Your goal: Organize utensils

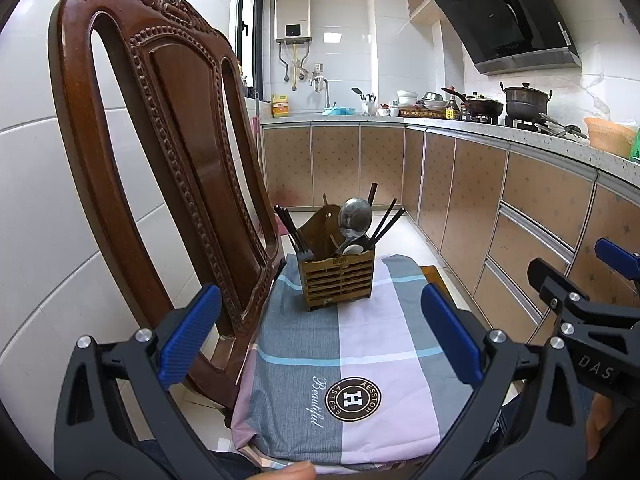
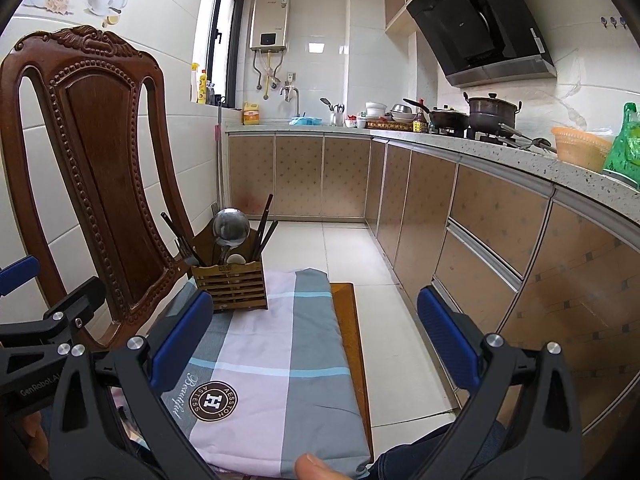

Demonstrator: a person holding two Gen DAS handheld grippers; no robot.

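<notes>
Covering chair seat, checked cloth bears utensil holder — tiled kitchen; left gripper, right gripper jaws spread, empty.

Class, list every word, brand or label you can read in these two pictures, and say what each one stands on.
"Beautiful": script on the checked cloth.
"AESSTOH", "ASTESS", "H": round badge on that cloth.
"DAS": right gripper, seen in the left view; the rest is cut off.
"GenRobot.AI": left gripper, seen in the right view.
Too small or blurred: the utensil holder plate, water heater, counter bottles.
</notes>
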